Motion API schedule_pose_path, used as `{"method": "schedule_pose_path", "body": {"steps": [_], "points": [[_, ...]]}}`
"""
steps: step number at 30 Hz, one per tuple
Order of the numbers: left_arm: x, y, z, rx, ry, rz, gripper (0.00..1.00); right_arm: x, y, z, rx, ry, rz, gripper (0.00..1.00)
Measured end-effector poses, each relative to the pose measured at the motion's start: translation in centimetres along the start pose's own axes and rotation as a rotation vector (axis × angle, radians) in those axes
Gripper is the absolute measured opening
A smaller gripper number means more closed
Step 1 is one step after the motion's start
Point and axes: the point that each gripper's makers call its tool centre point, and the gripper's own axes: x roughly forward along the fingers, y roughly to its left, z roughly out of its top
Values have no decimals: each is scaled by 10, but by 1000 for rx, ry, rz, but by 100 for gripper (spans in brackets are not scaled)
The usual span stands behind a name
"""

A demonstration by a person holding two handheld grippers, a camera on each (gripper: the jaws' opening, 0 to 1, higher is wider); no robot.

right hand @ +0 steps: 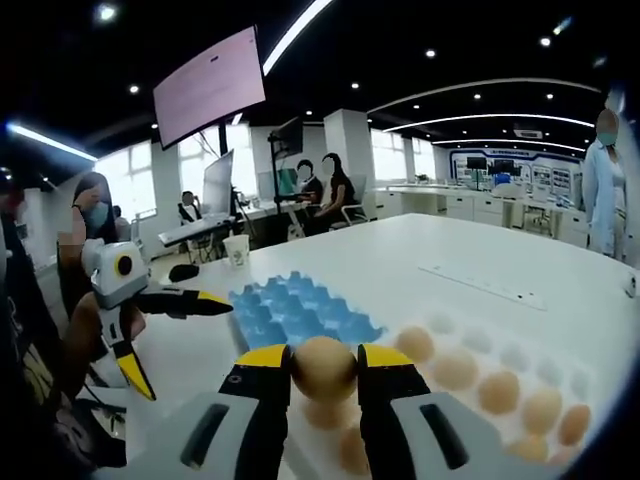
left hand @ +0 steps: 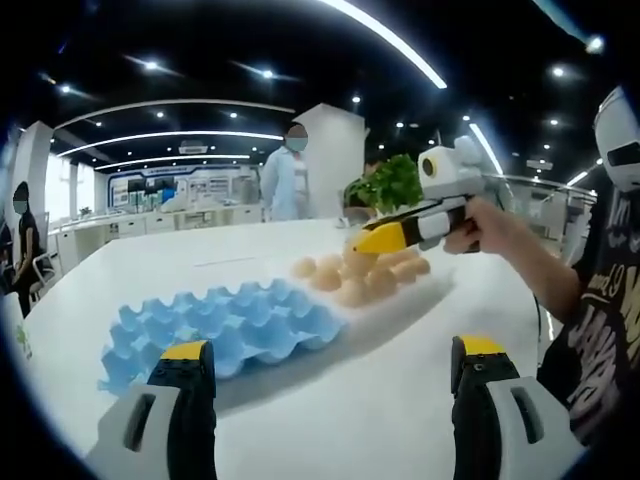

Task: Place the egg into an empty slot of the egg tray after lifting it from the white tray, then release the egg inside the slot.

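The egg point(right hand: 324, 367) sits clamped between my right gripper point(right hand: 324, 372)'s yellow-tipped jaws, which press on it from both sides; in the right gripper view it hangs just above the white tray point(right hand: 520, 352), over the other eggs point(right hand: 500, 392) lying in their dimples. The blue egg tray point(right hand: 300, 312) lies on the white table point(right hand: 480, 260) just beyond the gripped egg, touching or nearly touching the white tray's edge, and every slot I can see in it is bare. In the left gripper view, my left gripper point(left hand: 330, 370) has its jaws spread wide with nothing between them, held low over the table on the near side of the egg tray point(left hand: 225, 325). From there I see the right gripper point(left hand: 375, 238) over the heap of eggs point(left hand: 365, 275), though I cannot make out the held egg itself.
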Motion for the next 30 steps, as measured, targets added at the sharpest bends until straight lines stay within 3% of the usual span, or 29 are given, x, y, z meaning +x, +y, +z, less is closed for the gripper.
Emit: {"method": "schedule_pose_path", "body": {"steps": [13,30], "points": [[-4,5,-3,-10,9,11,100,18,20,-1,-14,9,46,27],[-5,11,-8,-28,21,4,100,41,41,-16,-39,59,103,27]]}}
